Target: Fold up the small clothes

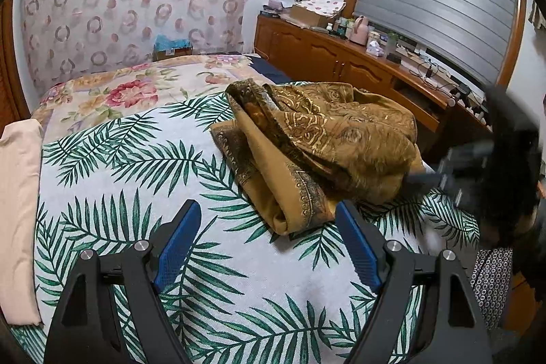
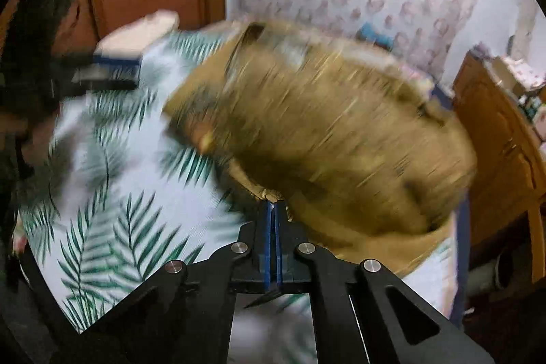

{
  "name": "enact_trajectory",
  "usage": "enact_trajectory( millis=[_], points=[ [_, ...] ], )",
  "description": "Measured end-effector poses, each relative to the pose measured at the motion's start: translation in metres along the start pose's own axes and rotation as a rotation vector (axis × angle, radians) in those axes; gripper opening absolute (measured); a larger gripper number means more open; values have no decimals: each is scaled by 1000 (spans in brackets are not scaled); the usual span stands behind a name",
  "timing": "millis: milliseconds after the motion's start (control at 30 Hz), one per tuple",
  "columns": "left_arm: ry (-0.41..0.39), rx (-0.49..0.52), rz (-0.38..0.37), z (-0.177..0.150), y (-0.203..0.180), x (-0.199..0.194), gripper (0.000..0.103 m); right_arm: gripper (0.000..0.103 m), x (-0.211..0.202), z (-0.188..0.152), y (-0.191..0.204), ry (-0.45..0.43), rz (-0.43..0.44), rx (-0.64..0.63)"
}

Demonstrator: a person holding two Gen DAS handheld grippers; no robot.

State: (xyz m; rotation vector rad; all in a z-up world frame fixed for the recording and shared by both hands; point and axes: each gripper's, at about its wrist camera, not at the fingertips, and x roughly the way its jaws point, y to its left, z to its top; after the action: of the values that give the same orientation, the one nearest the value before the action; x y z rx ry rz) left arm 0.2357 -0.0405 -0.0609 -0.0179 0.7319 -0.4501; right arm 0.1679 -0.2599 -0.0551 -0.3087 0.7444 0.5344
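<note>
A crumpled brown cloth with gold paisley print [image 1: 327, 139] lies on the palm-leaf bedsheet [image 1: 136, 193]. My left gripper [image 1: 268, 205] is open low over the sheet, and the cloth's near rolled end reaches in between its blue pads [image 1: 358, 248] without touching them. In the right wrist view the cloth [image 2: 324, 132] is blurred by motion. My right gripper [image 2: 273, 203] is shut there, blue pads together, with the cloth's near edge pinched at the tips. From the left wrist view the right gripper [image 1: 419, 176] shows as a dark blur at the cloth's right side.
A peach pillow [image 1: 17, 210] lies along the bed's left edge and a floral quilt [image 1: 119, 91] beyond the sheet. A cluttered wooden cabinet [image 1: 341, 57] runs along the right. A person [image 2: 37, 33] in dark clothes leans in at the left.
</note>
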Motion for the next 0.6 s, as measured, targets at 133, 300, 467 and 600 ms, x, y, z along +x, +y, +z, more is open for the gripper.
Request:
enact_trajectory(
  millis=[133, 300, 467, 600],
  points=[
    [3, 9, 4, 5, -1, 5, 81, 1, -32, 34, -38, -114, -98, 21],
    [14, -7, 8, 13, 2, 17, 81, 0, -32, 67, -88, -165, -207, 63],
    [35, -14, 29, 23, 5, 32, 81, 0, 7, 83, -123, -116, -223, 135],
    [50, -23, 37, 30, 7, 45, 81, 0, 28, 88, -130, -86, -216, 177]
  ],
)
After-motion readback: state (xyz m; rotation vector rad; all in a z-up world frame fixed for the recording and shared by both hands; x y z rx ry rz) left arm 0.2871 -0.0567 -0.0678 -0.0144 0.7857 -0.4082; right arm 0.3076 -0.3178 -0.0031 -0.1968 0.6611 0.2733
